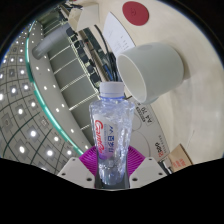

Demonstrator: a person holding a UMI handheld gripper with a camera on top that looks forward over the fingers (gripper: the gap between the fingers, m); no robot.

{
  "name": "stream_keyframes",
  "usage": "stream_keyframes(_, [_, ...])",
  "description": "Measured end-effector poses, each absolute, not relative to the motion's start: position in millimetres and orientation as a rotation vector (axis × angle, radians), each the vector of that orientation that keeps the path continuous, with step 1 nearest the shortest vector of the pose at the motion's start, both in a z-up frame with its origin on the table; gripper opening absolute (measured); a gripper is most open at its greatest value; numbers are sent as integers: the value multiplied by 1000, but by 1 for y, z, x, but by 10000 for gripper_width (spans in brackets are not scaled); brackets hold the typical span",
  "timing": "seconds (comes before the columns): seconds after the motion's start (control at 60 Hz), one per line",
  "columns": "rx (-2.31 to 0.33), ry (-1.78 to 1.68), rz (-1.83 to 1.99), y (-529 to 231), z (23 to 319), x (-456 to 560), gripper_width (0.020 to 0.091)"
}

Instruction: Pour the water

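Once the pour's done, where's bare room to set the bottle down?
The gripper is shut on the water bottle, tipped toward the white cup. Bare tabletop lies to the side of the bottle, below the cup. Around the cup and the red-circled card beyond it, it is crowded.

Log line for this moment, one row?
phase: pouring | gripper: shut on water bottle | water bottle: uncapped, mouth tipped toward white paper cup | cup: just beyond bottle mouth | water stream: cannot tell

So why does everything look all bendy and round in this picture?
In the gripper view, the wide-angle lens curves straight lines, so the ceiling lights bow into arcs. The water bottle, held between the fingers, looks oversized because it is close. The white cup beyond its mouth stays fairly sharp.
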State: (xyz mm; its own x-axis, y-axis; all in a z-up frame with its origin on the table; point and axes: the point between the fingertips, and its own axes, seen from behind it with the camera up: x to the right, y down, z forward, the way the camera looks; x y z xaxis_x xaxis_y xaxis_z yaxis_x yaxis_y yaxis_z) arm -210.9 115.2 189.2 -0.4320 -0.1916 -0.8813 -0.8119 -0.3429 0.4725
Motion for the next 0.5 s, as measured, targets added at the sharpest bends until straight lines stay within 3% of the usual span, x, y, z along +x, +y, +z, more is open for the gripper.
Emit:
stream_keyframes(0.25, [-1361, 1437, 1870, 122, 191, -212, 341])
stream_keyframes(0.5, [-1623, 964, 1584, 125, 245, -197, 343])
